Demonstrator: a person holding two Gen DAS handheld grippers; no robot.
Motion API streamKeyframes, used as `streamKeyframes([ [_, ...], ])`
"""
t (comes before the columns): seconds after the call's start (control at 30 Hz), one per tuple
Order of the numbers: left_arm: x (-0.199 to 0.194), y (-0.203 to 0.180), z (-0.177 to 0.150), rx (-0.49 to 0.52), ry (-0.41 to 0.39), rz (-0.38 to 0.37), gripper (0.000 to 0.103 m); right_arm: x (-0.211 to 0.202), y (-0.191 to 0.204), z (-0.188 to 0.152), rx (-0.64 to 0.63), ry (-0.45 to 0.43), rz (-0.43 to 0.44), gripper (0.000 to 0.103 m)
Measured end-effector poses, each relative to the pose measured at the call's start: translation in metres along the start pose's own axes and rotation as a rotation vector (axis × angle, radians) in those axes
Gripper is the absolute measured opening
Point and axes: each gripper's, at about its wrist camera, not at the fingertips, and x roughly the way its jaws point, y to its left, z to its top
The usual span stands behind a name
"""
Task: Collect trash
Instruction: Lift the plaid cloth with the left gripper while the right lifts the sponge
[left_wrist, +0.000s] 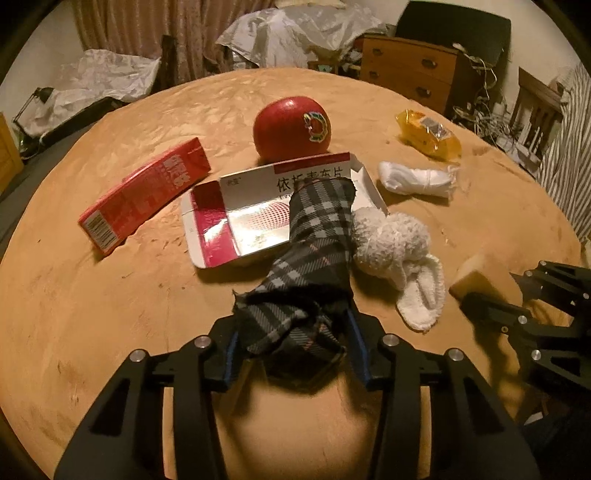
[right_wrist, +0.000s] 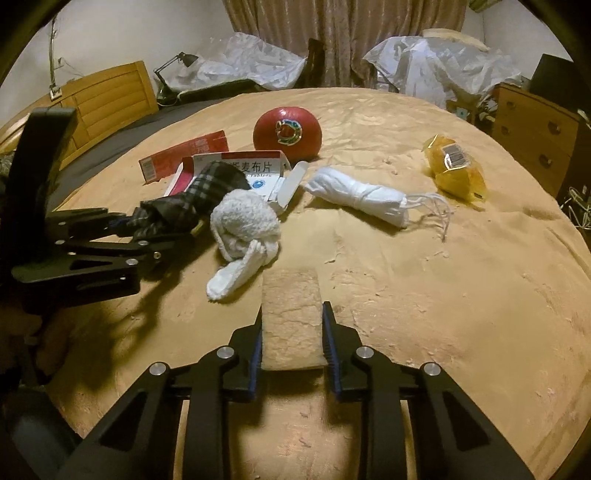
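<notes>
My left gripper is shut on a dark plaid cloth, whose far end lies over an opened white-and-red medicine box. My right gripper is shut on a tan sponge block just above the table; it shows in the left wrist view too. On the tan tablecloth lie a fluffy white sock ball, a rolled white cloth, a red carton, a yellow wrapper and a red apple.
The round table's edge curves near a wooden dresser and tangled cables at the right. Plastic-covered furniture, a curtain and a desk lamp stand behind. A wooden headboard is at left.
</notes>
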Motion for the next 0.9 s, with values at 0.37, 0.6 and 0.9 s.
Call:
streamKeyframes([
  [0.37,-0.096,-0.022,-0.023,-0.083,-0.162,0.155,0.044,-0.074,0.022,0.006,0.008,-0.155,-0.009,0.028],
  [0.6,-0.165,-0.042,-0.028,-0.151,-0.325,0.213,0.044,-0.145,0.042,0.007,0.011,-0.303,-0.019,0.028],
  [0.9,-0.211,-0.067,-0.043,-0.168,-0.466,0.242,0.045,-0.200,0.059,-0.006,0.024,-0.418,-0.040,0.028],
])
